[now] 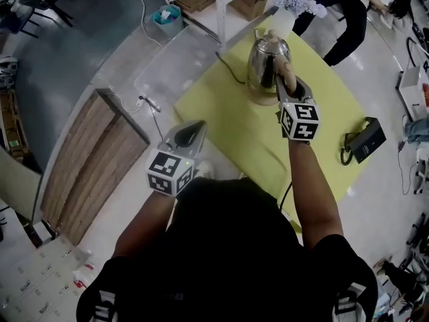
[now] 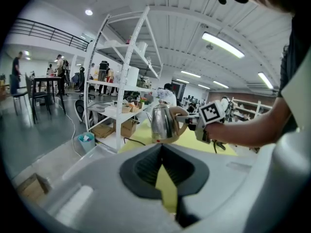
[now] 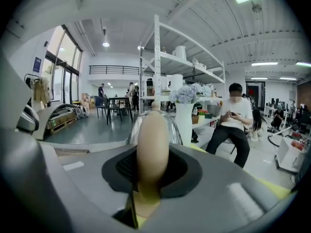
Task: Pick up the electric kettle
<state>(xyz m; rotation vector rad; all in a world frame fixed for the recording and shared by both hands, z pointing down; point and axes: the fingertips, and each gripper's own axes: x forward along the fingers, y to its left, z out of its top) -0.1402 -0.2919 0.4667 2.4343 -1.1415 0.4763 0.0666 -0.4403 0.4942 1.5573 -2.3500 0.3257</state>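
A polished steel electric kettle (image 1: 268,62) with a beige handle stands at the far side of the yellow-green table (image 1: 228,136). My right gripper (image 1: 289,87) is shut on that handle. In the right gripper view the handle (image 3: 152,144) fills the gap between the dark pads, and the kettle body (image 3: 175,130) shows behind it. The left gripper view shows the kettle (image 2: 163,123) from the side with the right gripper (image 2: 190,119) on its handle. I cannot tell whether the kettle's base touches the table. My left gripper (image 1: 194,130) hovers at the table's near-left corner, jaws together, holding nothing.
A black cord (image 1: 228,69) runs from the kettle off the table's far-left edge. A white vase of flowers (image 1: 288,9) and a white shelf rack (image 1: 218,5) stand behind it. A black device (image 1: 365,139) lies at the table's right edge. A person (image 3: 235,125) sits beyond.
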